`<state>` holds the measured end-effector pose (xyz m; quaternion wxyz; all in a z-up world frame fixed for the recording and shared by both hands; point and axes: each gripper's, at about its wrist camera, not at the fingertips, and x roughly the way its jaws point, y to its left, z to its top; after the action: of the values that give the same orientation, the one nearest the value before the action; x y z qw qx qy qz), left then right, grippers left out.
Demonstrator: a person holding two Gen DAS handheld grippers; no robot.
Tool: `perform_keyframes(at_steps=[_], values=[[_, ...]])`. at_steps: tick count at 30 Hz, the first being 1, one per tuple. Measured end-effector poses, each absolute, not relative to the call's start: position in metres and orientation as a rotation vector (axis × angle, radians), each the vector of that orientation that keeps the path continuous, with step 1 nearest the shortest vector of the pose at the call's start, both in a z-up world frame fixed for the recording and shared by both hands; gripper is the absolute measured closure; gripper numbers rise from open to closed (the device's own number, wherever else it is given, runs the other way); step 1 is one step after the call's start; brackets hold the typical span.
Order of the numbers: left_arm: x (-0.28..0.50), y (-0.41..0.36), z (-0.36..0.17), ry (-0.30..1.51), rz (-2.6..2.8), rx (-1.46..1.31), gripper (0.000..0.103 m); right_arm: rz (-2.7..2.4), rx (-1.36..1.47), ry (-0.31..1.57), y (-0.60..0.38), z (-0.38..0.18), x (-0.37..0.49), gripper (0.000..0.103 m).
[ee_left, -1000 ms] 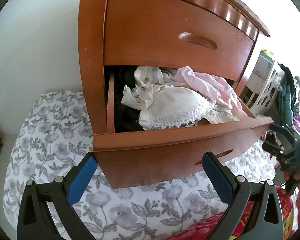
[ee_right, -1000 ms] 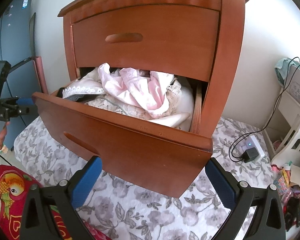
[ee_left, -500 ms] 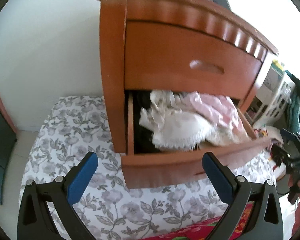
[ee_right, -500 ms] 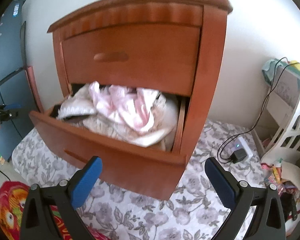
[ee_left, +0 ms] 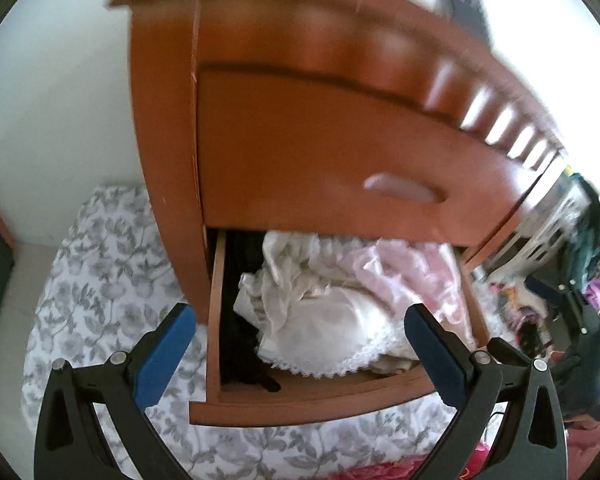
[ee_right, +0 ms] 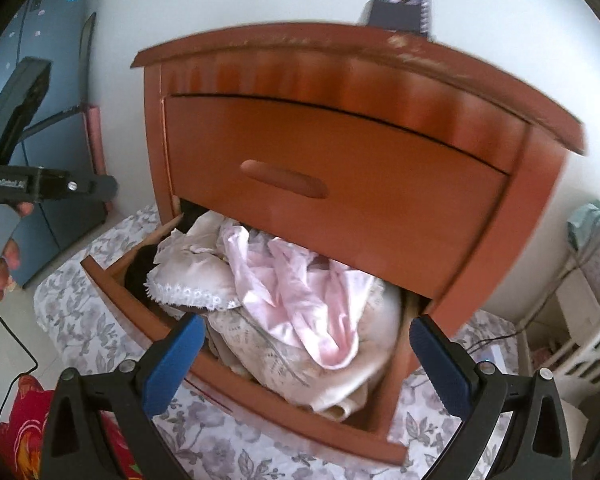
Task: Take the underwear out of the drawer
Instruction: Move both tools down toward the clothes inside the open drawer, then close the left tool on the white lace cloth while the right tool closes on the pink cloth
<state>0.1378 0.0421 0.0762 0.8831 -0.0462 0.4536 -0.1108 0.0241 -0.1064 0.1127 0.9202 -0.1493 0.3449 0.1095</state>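
Your left tongs (ee_left: 298, 328) are spread wide and hold nothing, hovering just in front of the pulled-out lower drawer (ee_left: 300, 402) of the wooden nightstand (ee_left: 300, 140). Your right tongs (ee_right: 306, 340) are equally wide and empty, poised over the same drawer (ee_right: 140, 308) from the other side. The underwear sits heaped inside that drawer: a white lace-trimmed piece (ee_left: 328, 332) lies near the front, a pink garment (ee_left: 412, 268) is draped behind and beside it, and something dark (ee_left: 240, 320) fills the left end. From the right wrist view the pink garment (ee_right: 300, 292) spills over the pile, with the white lace-trimmed piece (ee_right: 192, 280) to its left. The upper drawer (ee_right: 320, 200) is closed, and the nightstand stands on a floral sheet (ee_left: 100, 264).
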Motion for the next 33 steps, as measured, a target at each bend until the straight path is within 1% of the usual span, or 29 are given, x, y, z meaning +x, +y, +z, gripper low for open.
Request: perform_keyframes(at_steps=[6,11,17,22,23,25,29,30,31,33], values=[[0.166,0.024,0.050,1.077,-0.176,-0.103,0.000,0.213,-0.295,0.832,-0.105,0.085,0.066,0.000],[0.184,0.010,0.027,1.147,-0.152,-0.093,0.000,0.199,-0.285,0.866,-0.107,0.072,0.088,0.000],[0.194,-0.009,0.002,1.209,-0.155,-0.061,0.000,0.179,-0.311,0.906,-0.104,0.056,0.106,0.009],[0.197,-0.019,-0.016,1.246,-0.168,-0.082,0.002,0.177,-0.290,0.944,-0.107,0.041,0.114,0.022],[0.197,-0.019,-0.018,1.248,-0.174,-0.086,0.005,0.178,-0.286,0.945,-0.108,0.039,0.114,0.023],[0.198,-0.021,-0.023,1.264,-0.185,-0.102,0.007,0.186,-0.269,0.950,-0.108,0.036,0.114,0.030],[0.198,-0.023,-0.025,1.256,-0.200,-0.116,0.013,0.195,-0.244,0.940,-0.110,0.037,0.112,0.034],[0.197,-0.025,-0.025,1.254,-0.202,-0.110,0.013,0.194,-0.244,0.937,-0.110,0.038,0.111,0.038],[0.197,-0.027,-0.024,1.255,-0.203,-0.108,0.014,0.196,-0.240,0.933,-0.111,0.038,0.110,0.045],[0.196,-0.028,-0.027,1.262,-0.206,-0.115,0.015,0.210,-0.226,0.936,-0.114,0.040,0.103,0.055]])
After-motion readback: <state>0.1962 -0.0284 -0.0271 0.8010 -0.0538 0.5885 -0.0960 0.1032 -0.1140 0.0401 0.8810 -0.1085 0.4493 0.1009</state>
